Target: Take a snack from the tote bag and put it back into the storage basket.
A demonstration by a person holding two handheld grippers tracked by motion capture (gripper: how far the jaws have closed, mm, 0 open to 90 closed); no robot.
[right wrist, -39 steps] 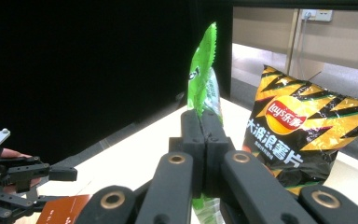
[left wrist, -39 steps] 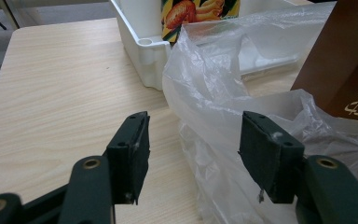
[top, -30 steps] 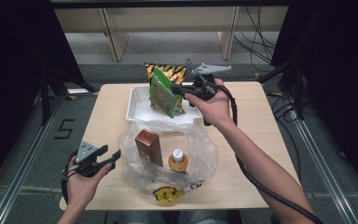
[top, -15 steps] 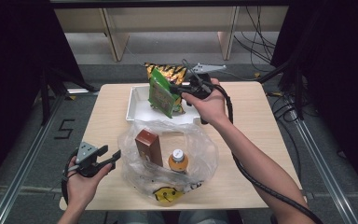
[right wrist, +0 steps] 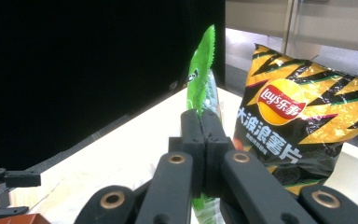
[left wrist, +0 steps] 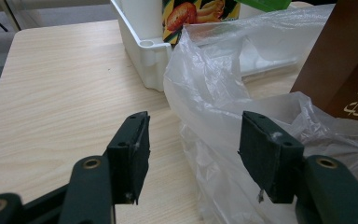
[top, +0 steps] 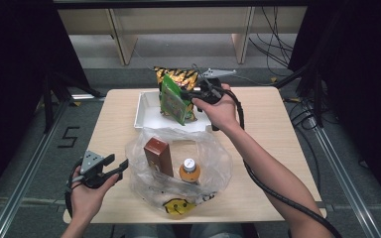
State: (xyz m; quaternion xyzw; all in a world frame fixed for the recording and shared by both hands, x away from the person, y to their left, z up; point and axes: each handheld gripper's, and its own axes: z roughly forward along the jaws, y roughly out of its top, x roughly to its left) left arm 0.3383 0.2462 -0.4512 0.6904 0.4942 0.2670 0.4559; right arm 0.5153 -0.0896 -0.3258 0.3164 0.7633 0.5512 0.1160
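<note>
My right gripper (top: 187, 93) (right wrist: 200, 122) is shut on the edge of a green snack bag (top: 172, 101) (right wrist: 202, 84), holding it over the white tray (top: 146, 117). A yellow and black chips bag (top: 178, 78) (right wrist: 296, 122) stands in the tray behind it. Nearer the person, a clear plastic bag (top: 178, 168) (left wrist: 223, 93) lies open on the table with a brown box (top: 158, 155) (left wrist: 345, 60) and an orange bottle (top: 189, 170) inside. My left gripper (top: 121, 167) (left wrist: 193, 154) is open at the plastic bag's left edge, and the film lies between the jaws without being pinched.
The wooden table (top: 278, 129) has bare surface on its right side and on its far left. A yellow print (top: 177, 206) shows on the plastic bag near the front edge. Metal rails and cables run along the floor on both sides.
My right gripper has carried the green bag a little lower and toward the person, over the tray. The left gripper has stayed where it was.
</note>
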